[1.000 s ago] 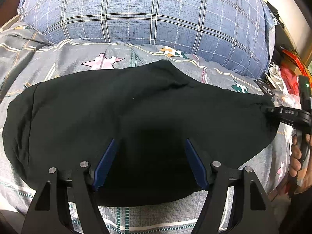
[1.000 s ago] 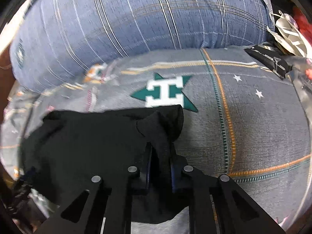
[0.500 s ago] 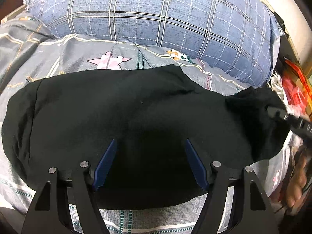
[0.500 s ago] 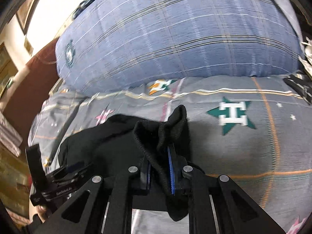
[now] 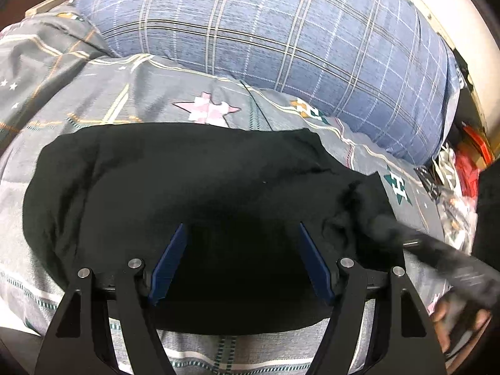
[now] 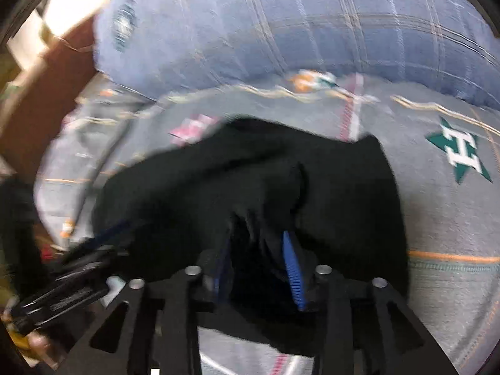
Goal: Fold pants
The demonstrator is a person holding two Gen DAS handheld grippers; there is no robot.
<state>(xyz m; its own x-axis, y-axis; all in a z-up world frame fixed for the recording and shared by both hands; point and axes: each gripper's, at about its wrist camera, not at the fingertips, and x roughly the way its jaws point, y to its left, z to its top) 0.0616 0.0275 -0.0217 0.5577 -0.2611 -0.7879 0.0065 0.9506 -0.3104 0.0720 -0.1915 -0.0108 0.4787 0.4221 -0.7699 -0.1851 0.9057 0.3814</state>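
Observation:
The black pants lie folded on the grey patterned bedspread. My left gripper is open, its blue-padded fingers resting over the near edge of the pants, holding nothing. My right gripper is partly open with a bunched end of the pants between its blue pads, carried over the rest of the garment. It also shows blurred at the right in the left wrist view. The right view is motion-blurred.
A large blue plaid pillow lies along the far side of the bed. Cluttered bags and red items sit off the right edge. A brown headboard is at the left in the right wrist view.
My right gripper has swung left with the pants end, folding it over the garment, and its jaws have spread wider. My left gripper has stayed open in place.

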